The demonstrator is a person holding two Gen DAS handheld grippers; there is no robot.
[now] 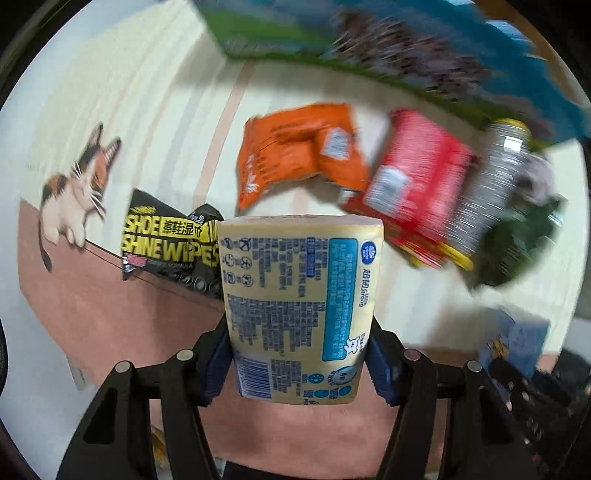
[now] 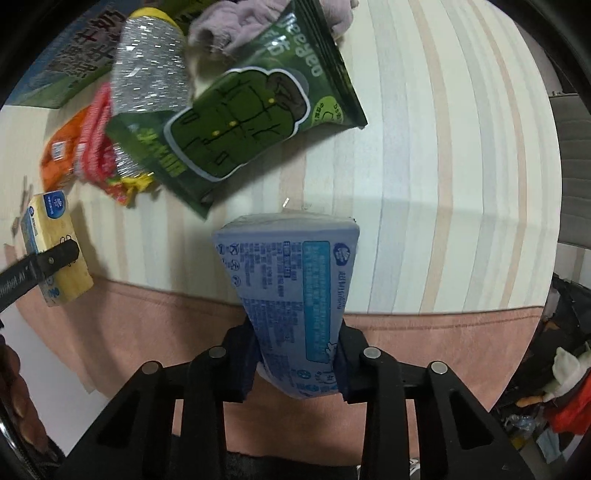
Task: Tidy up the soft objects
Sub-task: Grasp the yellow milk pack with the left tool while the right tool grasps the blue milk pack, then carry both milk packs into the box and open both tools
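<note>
My left gripper (image 1: 299,369) is shut on a yellow tissue pack (image 1: 295,302) and holds it above the tablecloth; the pack also shows in the right wrist view (image 2: 55,251) at the far left, with a left gripper finger (image 2: 48,260) across it. My right gripper (image 2: 299,365) is shut on a blue tissue pack (image 2: 291,291), squeezed narrow between the pads. On the table lie an orange pack (image 1: 299,151), a red pack (image 1: 417,184), a black shoe wipes pack (image 1: 166,243) and a green pouch (image 2: 240,122).
A silver glitter spool (image 2: 151,66) and a grey plush cloth (image 2: 243,18) lie by the green pouch. A blue-green milk carton box (image 1: 332,33) stands at the back. The striped tablecloth (image 2: 443,184) has a pink border and a cat print (image 1: 77,188).
</note>
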